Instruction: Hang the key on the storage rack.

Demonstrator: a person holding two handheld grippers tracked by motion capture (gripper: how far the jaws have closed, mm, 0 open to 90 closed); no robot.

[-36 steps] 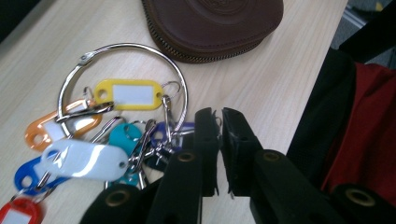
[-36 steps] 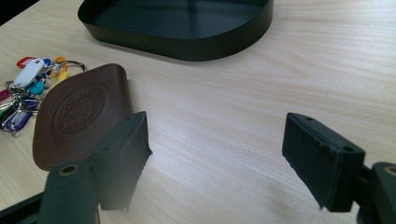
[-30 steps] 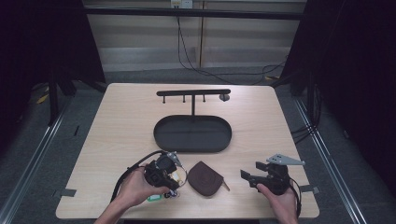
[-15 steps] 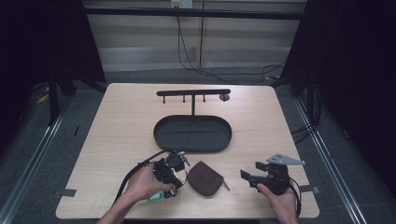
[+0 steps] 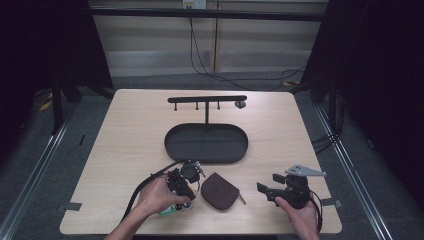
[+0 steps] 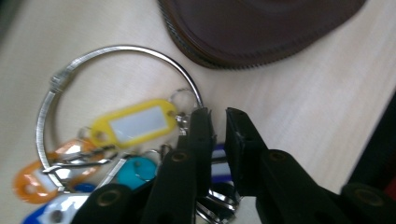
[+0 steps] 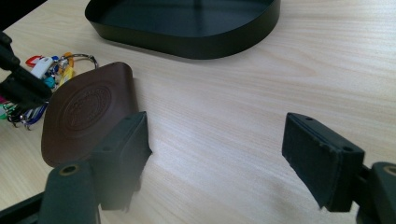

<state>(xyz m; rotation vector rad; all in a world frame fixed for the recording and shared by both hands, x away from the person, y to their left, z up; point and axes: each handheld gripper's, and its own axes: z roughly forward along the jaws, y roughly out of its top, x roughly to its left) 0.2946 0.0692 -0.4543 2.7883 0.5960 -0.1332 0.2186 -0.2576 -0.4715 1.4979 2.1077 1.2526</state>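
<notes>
- Left gripper has shifted right and down toward the key bunch since the earlier frame; its jaws have just been opening a crack, nothing pinched between the pads.
- Left gripper view: jaw tips nearly together with a thin gap, sitting over the key ring and the yellow tag.
- Key bunch lies on the table, just left of the brown leather pouch, near the front edge.
- Right gripper unmoved, jaws wide apart, empty, right of the pouch.
- Black oval tray with hook rack behind, well apart from the keys.
</notes>
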